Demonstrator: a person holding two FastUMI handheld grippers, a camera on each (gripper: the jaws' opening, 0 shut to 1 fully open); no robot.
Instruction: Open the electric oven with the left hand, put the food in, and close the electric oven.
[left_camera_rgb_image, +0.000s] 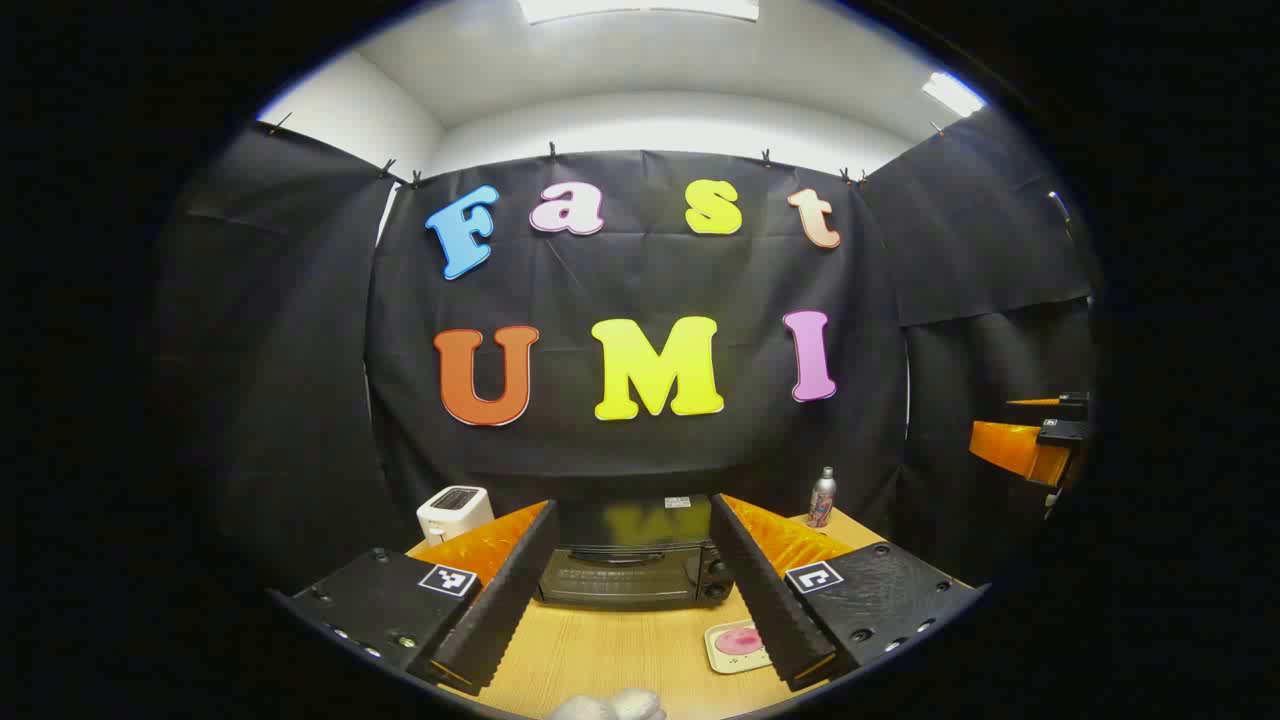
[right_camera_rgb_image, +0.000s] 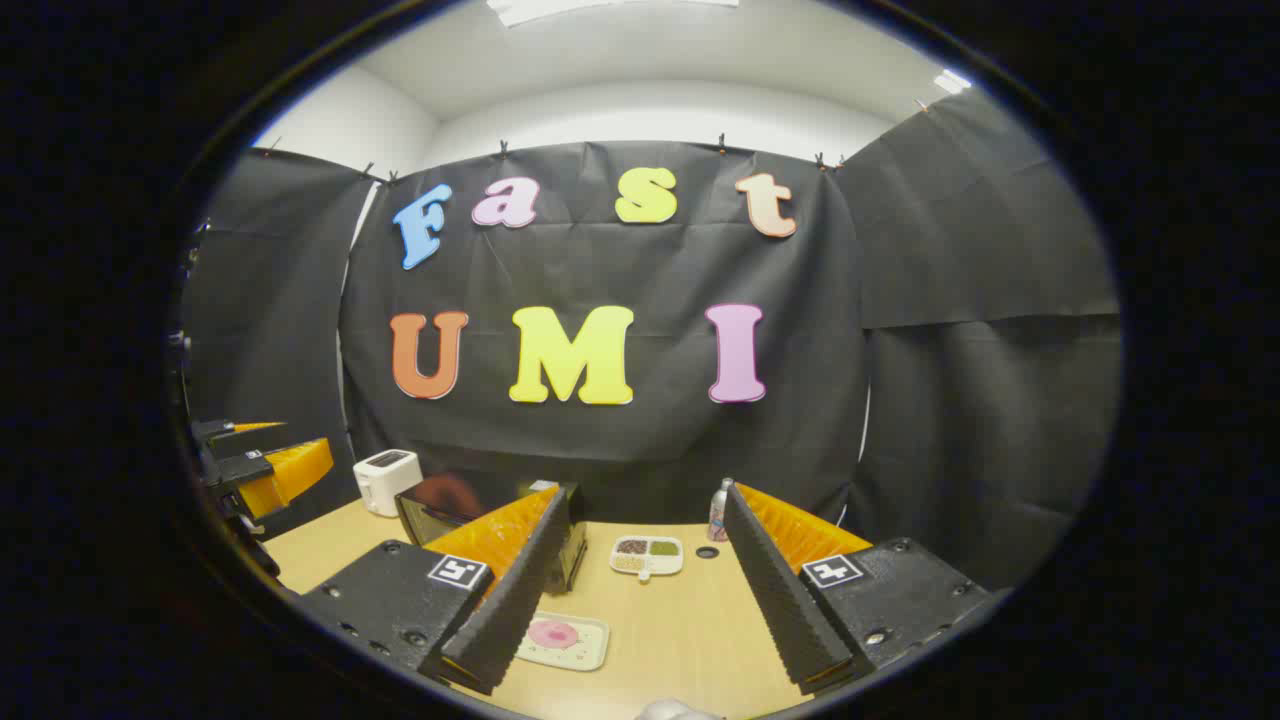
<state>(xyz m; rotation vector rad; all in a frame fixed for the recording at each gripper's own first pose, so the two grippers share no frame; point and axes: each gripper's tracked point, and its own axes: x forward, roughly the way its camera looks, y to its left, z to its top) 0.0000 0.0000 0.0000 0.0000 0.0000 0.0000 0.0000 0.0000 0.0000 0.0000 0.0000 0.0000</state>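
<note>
Above a pale wooden table (left_camera_rgb_image: 600, 655), the left gripper (left_camera_rgb_image: 632, 590) hangs level with fingers spread wide and empty, aimed at the closed electric oven (left_camera_rgb_image: 630, 565) at the table's far side. Farther right, the right gripper (right_camera_rgb_image: 640, 600) hovers equally agape; a tray with pink food (right_camera_rgb_image: 553, 634) lies beneath it. Nearby stand a white toaster (left_camera_rgb_image: 453, 510), a bottle (left_camera_rgb_image: 821, 497) and a divided dish (right_camera_rgb_image: 647, 556).

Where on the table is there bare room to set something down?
Bare wood lies in front of the oven, between it and the donut tray, and right of that tray, below the divided dish. The back edge is crowded: toaster, oven, dish and bottle.
</note>
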